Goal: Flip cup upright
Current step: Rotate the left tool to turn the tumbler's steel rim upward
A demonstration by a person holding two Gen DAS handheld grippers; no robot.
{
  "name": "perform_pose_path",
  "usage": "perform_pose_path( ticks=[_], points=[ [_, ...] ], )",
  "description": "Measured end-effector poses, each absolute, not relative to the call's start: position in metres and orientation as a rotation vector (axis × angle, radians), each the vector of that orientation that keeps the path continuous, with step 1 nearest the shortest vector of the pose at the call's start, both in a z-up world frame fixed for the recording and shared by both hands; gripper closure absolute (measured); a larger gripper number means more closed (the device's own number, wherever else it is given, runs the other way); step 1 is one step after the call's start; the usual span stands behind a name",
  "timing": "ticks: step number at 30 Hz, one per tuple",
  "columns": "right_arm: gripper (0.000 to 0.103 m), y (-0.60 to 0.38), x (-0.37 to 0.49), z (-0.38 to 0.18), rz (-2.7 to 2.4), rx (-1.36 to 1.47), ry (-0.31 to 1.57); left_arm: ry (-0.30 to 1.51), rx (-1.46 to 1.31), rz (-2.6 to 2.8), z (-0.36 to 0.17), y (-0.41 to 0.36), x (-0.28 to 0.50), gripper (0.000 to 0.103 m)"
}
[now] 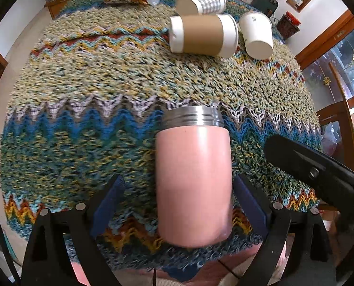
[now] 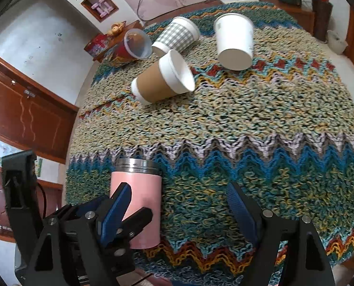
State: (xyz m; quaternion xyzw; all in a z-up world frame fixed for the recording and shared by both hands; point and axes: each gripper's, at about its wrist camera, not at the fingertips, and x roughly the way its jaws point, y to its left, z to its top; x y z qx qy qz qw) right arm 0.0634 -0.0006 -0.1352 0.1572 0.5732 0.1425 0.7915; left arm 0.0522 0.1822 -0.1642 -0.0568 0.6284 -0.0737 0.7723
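A pink metal cup (image 1: pixel 193 181) with a steel threaded rim stands upright on the knitted cloth, between the fingers of my left gripper (image 1: pixel 179 190). The jaws stand apart: the left pad is clear of the cup, the right pad is close beside it. The cup also shows in the right wrist view (image 2: pixel 139 200), at lower left, with the left gripper around it. My right gripper (image 2: pixel 179 202) is open and empty to the right of the cup. Its black body (image 1: pixel 320 174) shows in the left wrist view.
Several cups lie on their sides at the far end of the cloth: a brown-sleeved paper cup (image 2: pixel 162 78), a checked cup (image 2: pixel 177 35), a plain white cup (image 2: pixel 234 43) and a clear plastic cup (image 2: pixel 136 44). The multicoloured cloth (image 2: pixel 248 124) covers the round table.
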Motion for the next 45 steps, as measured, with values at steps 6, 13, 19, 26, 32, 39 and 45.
perform_pose_path(
  ticks=[6, 13, 19, 26, 32, 39, 45],
  points=[
    [0.021, 0.016, 0.075, -0.145, 0.379, 0.363, 1.282, 1.297, -0.108, -0.139, -0.142, 0.198, 0.039, 0.009],
    [0.021, 0.041, 0.088, -0.164, 0.437, 0.378, 1.367, 1.257, -0.106, -0.144, -0.127, 0.217, 0.026, 0.009],
    [0.021, 0.056, 0.1, -0.178, 0.465, 0.379, 1.429, 1.253, -0.11, -0.131, -0.13, 0.224, 0.026, 0.009],
    [0.021, 0.081, 0.125, -0.198, 0.515, 0.38, 1.532, 1.278, -0.14, -0.116, -0.136, 0.233, 0.024, 0.009],
    [0.029, 0.099, 0.131, -0.216, 0.53, 0.394, 1.602, 1.275, -0.151, -0.103, -0.136, 0.238, 0.022, 0.009],
    [0.036, 0.1, 0.134, -0.219, 0.518, 0.398, 1.582, 1.266, -0.15, -0.101, -0.131, 0.239, 0.021, 0.009],
    [0.036, 0.079, 0.13, -0.186, 0.512, 0.381, 1.451, 1.24, -0.135, -0.101, -0.125, 0.237, 0.018, 0.009]
  ],
)
